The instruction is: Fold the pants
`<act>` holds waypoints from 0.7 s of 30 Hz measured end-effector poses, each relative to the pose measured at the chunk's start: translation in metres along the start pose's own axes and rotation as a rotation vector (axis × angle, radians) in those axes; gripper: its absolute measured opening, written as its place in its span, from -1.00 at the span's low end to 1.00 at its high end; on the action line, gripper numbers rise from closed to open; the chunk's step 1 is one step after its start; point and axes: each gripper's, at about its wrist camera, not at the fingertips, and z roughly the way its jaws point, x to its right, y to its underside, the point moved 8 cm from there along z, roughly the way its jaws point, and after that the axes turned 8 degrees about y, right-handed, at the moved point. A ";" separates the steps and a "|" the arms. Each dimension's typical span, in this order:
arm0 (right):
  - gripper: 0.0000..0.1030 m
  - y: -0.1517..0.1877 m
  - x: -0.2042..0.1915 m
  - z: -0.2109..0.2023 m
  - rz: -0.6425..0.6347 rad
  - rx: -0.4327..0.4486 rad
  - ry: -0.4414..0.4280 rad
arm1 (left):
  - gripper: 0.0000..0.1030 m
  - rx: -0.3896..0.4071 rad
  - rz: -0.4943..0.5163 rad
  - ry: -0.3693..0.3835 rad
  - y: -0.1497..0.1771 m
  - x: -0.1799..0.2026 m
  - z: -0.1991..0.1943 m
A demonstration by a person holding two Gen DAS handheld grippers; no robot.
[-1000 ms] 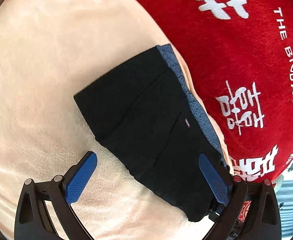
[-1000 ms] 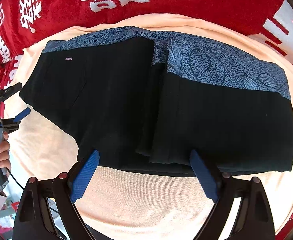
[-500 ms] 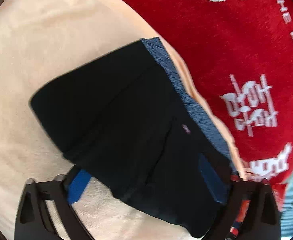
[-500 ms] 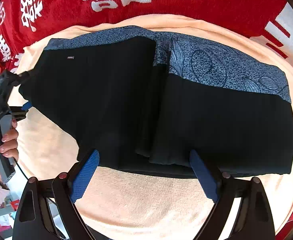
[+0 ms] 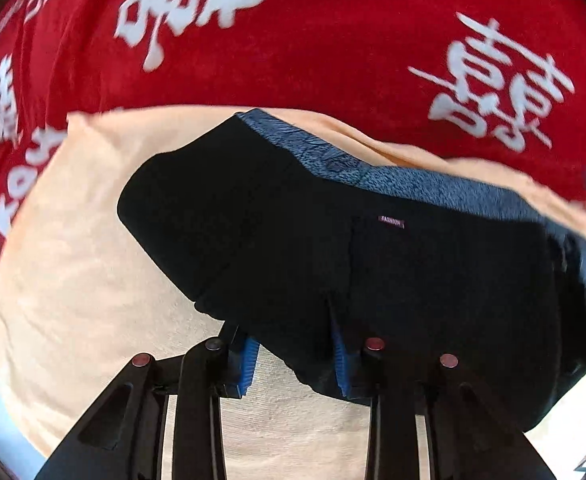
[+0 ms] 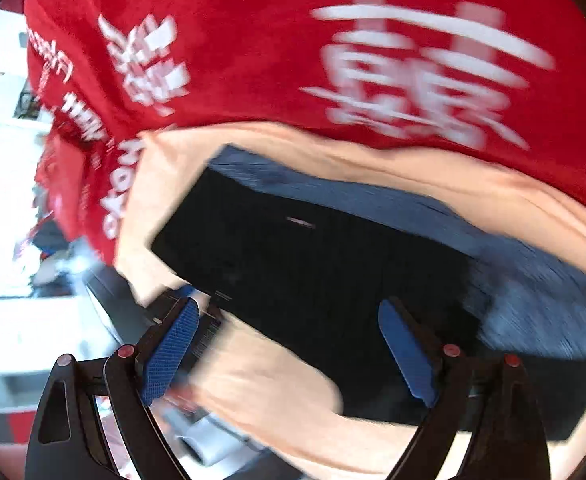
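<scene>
While the left gripper (image 5: pixel 293 354) sits at 6 o'clock in its own view, its blue ribbed pads (image 5: pixel 248 364) are drawn close together with the near hem of the black pants (image 5: pixel 333 264) bunched between them, so it is clamped on the fabric.

Pants: folded, lying on a peach towel (image 5: pixel 73 280), spanning centre to 3 o'clock in the left view. Body is matte black knit. Waistband (image 5: pixel 433 190) is blue-grey with a speckled print, running along the far edge from 12 toward 3 o'clock. Small woven tab reading "FASHION" (image 5: pixel 391 221) sits just below the band. One vertical seam drops from the tab toward the gripper.

Towel: fuzzy pile, soft wrinkles, rounded outline. Under it is a red plush cloth (image 5: pixel 333 60) with white Chinese characters, filling the 9 to 3 o'clock arc.

Right gripper (image 6: pixel 289 354): jaws spread wide, blue textured pads (image 6: pixel 169 354) well apart, nothing between them. Right view is motion-blurred; the pants (image 6: pixel 325 272) show as a black slab from centre to 4 o'clock, blue band on the far side, towel (image 6: pixel 269 380) bulging at 6 o'clock. Left pad overlaps the towel edge, right pad overlaps the black fabric; contact cannot be told through the blur.
</scene>
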 end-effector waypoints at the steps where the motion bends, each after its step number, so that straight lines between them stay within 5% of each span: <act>1: 0.82 -0.009 -0.014 0.009 -0.031 -0.032 0.008 | -0.37 0.002 0.021 -0.009 0.001 0.001 0.000; 9: 0.82 -0.034 -0.117 0.094 -0.279 -0.262 0.117 | -0.37 0.030 0.111 -0.054 0.002 0.009 -0.001; 17: 0.75 -0.025 -0.125 0.164 -0.390 -0.434 0.295 | -0.37 0.070 0.217 -0.105 0.002 0.022 -0.008; 19: -0.54 -0.023 -0.114 0.164 -0.365 -0.428 0.306 | -0.37 0.054 0.213 -0.091 0.003 0.024 -0.009; 21: -0.62 -0.024 -0.107 0.151 -0.323 -0.392 0.251 | -0.37 0.073 0.232 -0.083 0.001 0.030 -0.016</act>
